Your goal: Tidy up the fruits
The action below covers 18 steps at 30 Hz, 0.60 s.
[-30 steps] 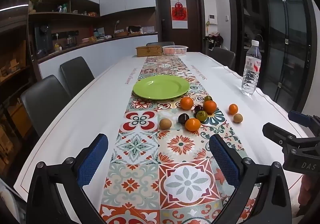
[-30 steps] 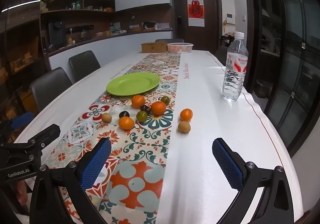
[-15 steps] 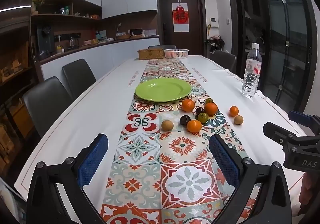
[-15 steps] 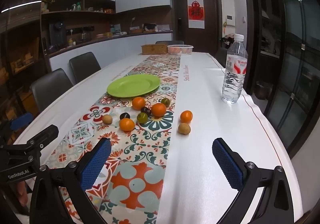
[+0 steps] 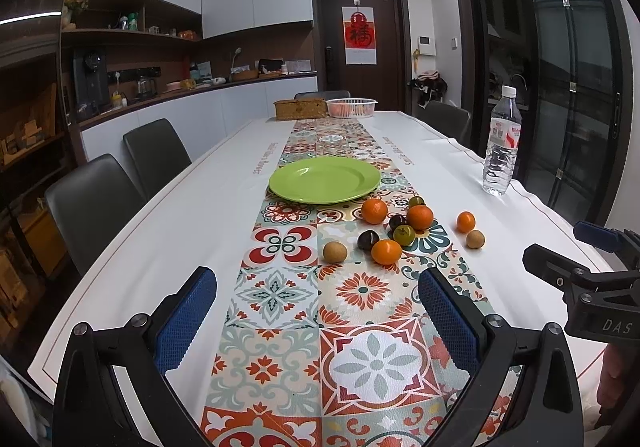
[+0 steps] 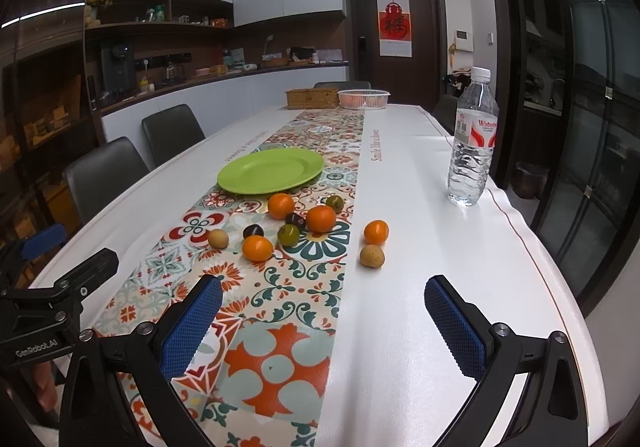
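Long worktop with tiled runner down middle. Fruits loose on runner near green plate; two off it, on white cloth. Bottle upright, label partly readable "Wahaha". Cloth print "Smile like a flower". Left tool, right tool: both spread wide, empty, bodies cut off.

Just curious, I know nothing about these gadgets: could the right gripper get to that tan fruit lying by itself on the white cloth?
Probably yes. The right gripper is open, and nothing lies between it and the tan fruit.
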Each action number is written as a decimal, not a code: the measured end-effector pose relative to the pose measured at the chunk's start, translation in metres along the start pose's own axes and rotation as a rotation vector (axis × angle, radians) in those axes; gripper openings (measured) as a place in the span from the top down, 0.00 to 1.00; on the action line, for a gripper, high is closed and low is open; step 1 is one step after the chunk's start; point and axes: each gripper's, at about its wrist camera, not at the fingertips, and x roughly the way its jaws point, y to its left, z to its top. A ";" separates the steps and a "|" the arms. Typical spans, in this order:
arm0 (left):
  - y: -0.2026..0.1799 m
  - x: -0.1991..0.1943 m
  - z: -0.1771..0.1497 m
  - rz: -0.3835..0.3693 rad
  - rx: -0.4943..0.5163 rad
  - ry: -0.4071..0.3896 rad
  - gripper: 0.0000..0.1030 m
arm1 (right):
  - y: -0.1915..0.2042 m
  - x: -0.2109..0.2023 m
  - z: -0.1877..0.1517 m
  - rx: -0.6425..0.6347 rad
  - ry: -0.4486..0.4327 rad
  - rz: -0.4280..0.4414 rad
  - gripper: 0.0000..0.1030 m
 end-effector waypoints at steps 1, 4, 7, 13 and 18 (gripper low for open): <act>0.000 0.000 0.000 0.000 0.000 -0.001 0.00 | 0.000 0.000 0.000 0.001 -0.001 0.001 0.01; -0.001 0.000 0.000 0.000 0.002 -0.001 0.00 | -0.001 0.000 -0.001 0.002 -0.002 0.001 0.01; -0.002 0.000 0.001 0.000 0.002 -0.002 0.00 | -0.001 0.000 -0.001 0.002 -0.002 0.001 0.01; -0.002 0.000 0.001 0.001 0.002 -0.003 0.00 | -0.001 0.000 -0.001 0.002 -0.003 0.002 0.01; -0.002 0.000 0.000 0.000 0.002 -0.002 0.00 | -0.001 0.000 -0.001 0.003 -0.003 0.002 0.01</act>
